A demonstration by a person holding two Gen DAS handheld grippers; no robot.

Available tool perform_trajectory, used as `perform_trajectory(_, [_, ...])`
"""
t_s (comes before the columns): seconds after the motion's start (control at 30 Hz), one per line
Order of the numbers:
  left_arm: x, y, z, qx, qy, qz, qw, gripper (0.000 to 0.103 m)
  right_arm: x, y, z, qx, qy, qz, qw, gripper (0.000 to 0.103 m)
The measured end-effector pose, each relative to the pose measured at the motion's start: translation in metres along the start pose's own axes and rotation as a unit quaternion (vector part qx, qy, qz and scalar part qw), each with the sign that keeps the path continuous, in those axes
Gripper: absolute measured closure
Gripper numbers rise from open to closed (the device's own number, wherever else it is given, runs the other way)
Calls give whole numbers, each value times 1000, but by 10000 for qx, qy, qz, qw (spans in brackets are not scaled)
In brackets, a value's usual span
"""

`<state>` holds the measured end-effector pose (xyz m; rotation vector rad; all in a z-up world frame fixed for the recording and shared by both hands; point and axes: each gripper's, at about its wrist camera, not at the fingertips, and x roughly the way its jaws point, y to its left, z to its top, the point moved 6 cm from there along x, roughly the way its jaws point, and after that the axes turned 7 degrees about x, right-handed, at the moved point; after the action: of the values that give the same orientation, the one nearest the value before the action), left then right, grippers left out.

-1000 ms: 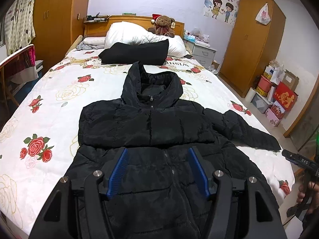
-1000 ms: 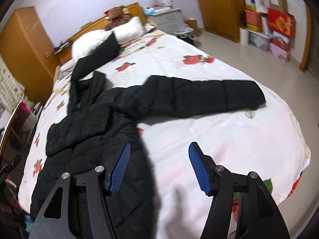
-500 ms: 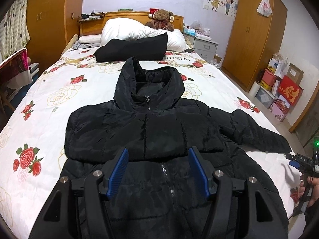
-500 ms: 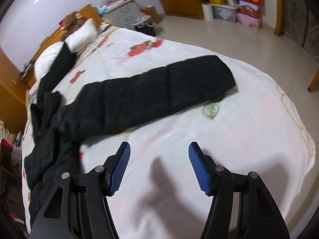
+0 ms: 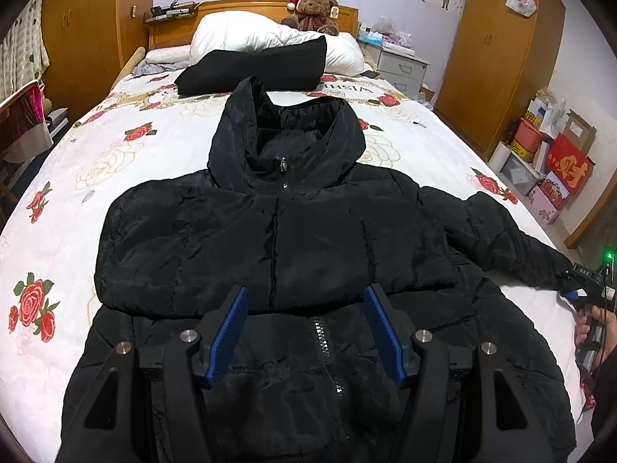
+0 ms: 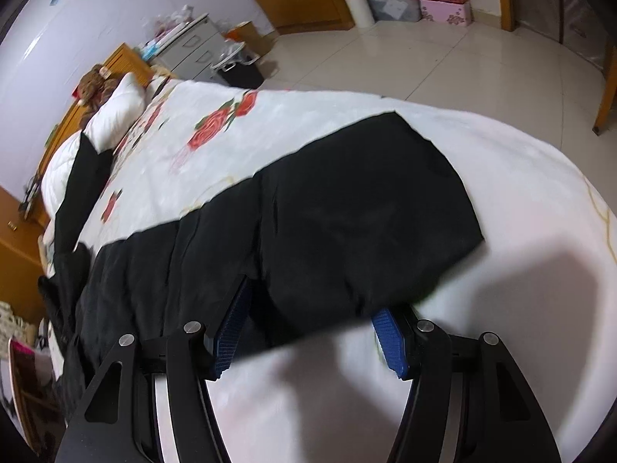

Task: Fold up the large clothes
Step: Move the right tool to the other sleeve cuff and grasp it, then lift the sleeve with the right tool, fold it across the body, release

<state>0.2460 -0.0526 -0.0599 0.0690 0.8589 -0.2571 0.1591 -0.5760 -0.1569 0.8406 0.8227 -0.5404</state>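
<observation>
Right gripper (image 6: 308, 332) has dropped onto outstretched sleeve (image 6: 347, 208), lower centre of frame; both grippers' jaws open, nothing gripped; sleeve fold-in likely next.

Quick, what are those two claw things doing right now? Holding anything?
Left gripper: open, empty, above the black jacket.
Right gripper: open, straddling the jacket's sleeve, not clamped.

The jacket (image 5: 308, 239) is plain black on a white bedspread (image 5: 96, 162) printed with red roses. The pads (image 5: 380, 332) are blue. A black garment (image 5: 254, 69) lies against white pillows (image 5: 246, 34); the bear (image 5: 314, 11) looks brown, perhaps red-hatted.
</observation>
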Motion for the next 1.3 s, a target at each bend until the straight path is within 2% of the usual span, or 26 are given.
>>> perform_trajectory(0.07, [3, 1, 0, -17, 19, 4, 10000, 39, 2, 1, 4, 5, -74, -55, 10000, 43])
perform_trajectory(0.2, [7, 6, -1, -26, 40, 29, 10000, 39, 8, -2, 12, 135, -78, -79, 9998, 73])
perform_trajectory(0.3, [11, 12, 0, -63, 58, 70, 9999, 39, 3, 1, 16, 37, -123, -106, 9999, 90])
perform_trajectory(0.37, [12, 14, 2, -63, 49, 114, 9999, 39, -5, 11, 18, -141, -229, -133, 9995, 94])
perform_trajectory(0.53, [8, 19, 8, -133, -29, 124, 9998, 39, -41, 46, 27, -529, -593, 63, 9968, 96])
perform_trajectory(0.7, [-2, 26, 11, -225, -110, 113, 9996, 39, -89, 97, 34, -900, -926, 522, 9903, 97])
perform_trajectory(0.83, [-15, 33, 14, -319, -231, 95, 9992, 39, -126, 148, 30, -1285, -1147, 951, 9805, 97])
perform_trajectory(1.07, [-36, 52, 19, -530, -452, 110, 9975, 39, -169, 246, -5, -2033, -1218, 1667, 9571, 97])
perform_trajectory(1.3, [-51, 84, 13, -818, -607, 172, 9946, 39, -166, 324, -72, -2744, -878, 2049, 9354, 97])
